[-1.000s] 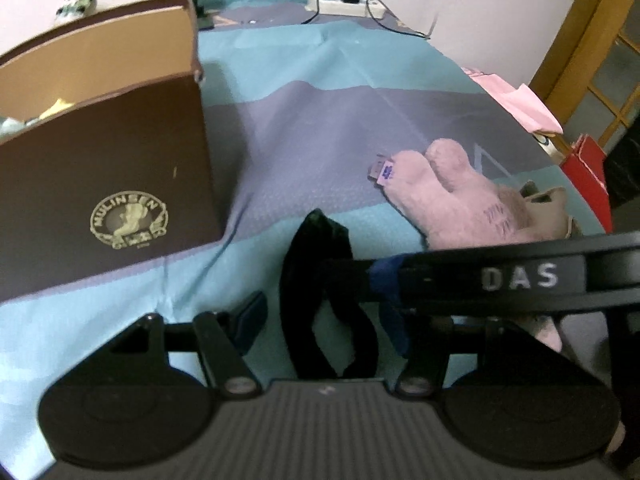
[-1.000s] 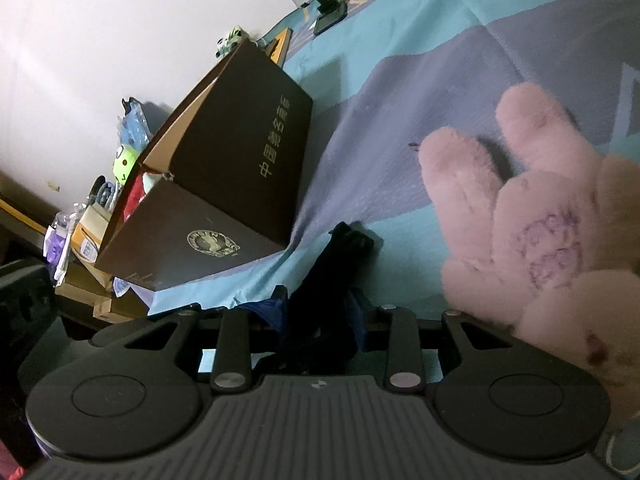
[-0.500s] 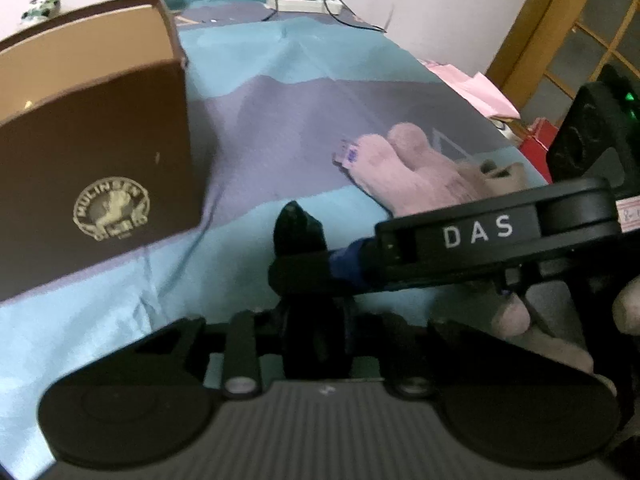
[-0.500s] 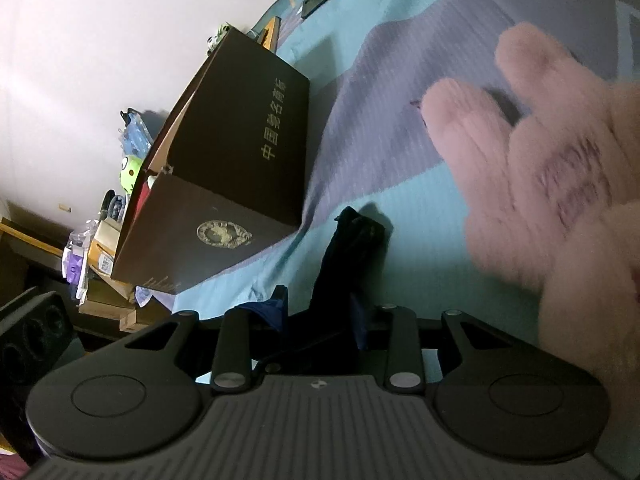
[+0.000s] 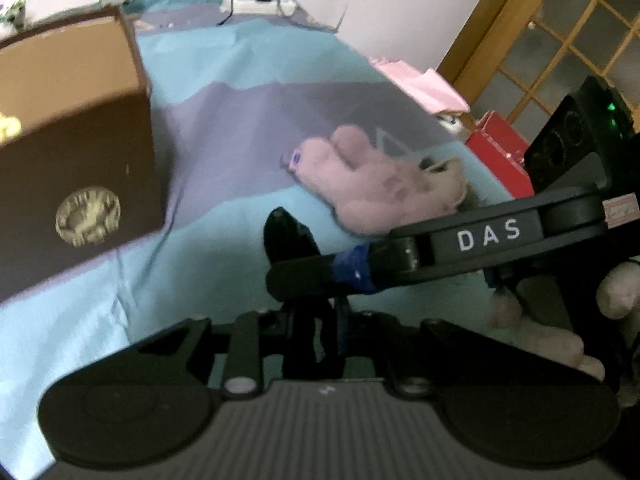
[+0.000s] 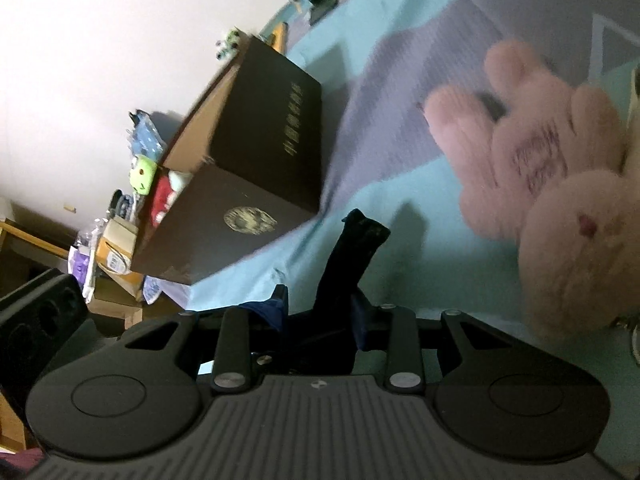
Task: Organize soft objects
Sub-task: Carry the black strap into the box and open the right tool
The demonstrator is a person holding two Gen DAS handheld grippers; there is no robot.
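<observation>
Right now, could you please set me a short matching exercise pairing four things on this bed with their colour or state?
Things:
1. plush rabbit
2. shoe box
3. black cloth
4. power strip

Descriptions:
a. white, with a black charger plugged in
b. pink, lying on the bedspread
c. pinched in both grippers
d. dark brown, open, toys inside

Pairs: 1-b, 2-d, 3-c, 4-a

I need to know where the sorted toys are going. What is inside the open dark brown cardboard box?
Inside the dark brown cardboard box, a red-and-white plush and a green plush face show at its open end. The box walls hide the rest.
</observation>
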